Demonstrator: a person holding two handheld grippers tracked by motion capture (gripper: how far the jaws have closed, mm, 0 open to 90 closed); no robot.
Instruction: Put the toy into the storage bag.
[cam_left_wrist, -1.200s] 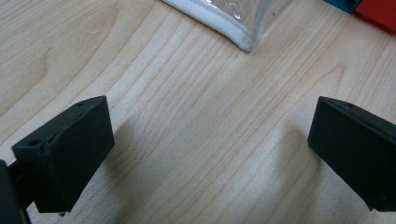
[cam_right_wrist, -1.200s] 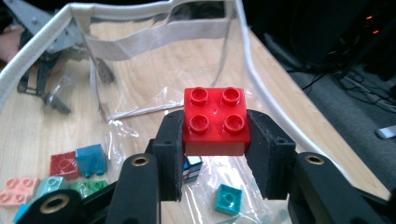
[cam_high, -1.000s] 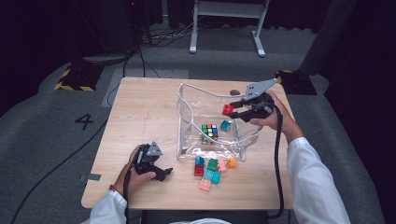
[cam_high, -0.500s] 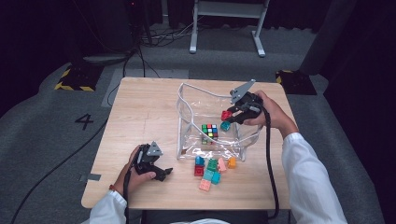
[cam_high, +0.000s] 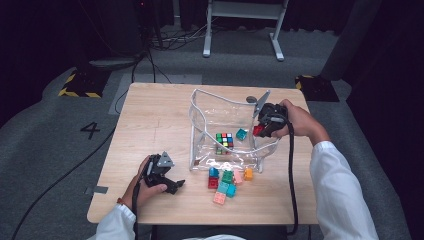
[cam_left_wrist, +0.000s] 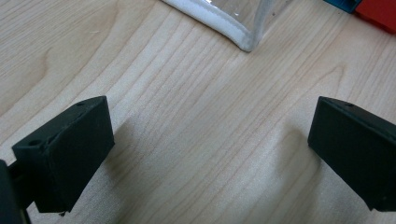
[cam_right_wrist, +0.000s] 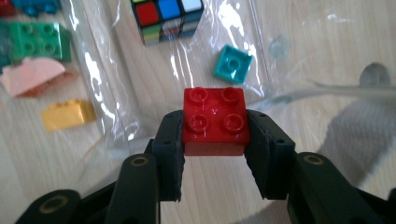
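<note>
Moved since earlier frame: right gripper (cam_high: 261, 129) down over clear plastic pouch (cam_high: 225, 102), clamping red square four-stud brick (cam_right_wrist: 215, 121) I mean to drop inside. Left gripper (cam_high: 172, 184) parked, jaws agape, empty.

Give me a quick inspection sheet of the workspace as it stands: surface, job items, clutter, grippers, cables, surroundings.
Surface: wooden table, bare at its left.
Job's things: red brick clamped in the right gripper over the clear bag; teal brick and puzzle cube inside the bag.
Clutter: loose bricks in front of the bag.
Grippers: right gripper shut on the red brick; left gripper open, resting on the table, nothing between its jaws.
Cables: one black cable trailing from the right gripper.
Surroundings: grey floor marked 4, white stand, hazard tape.
</note>
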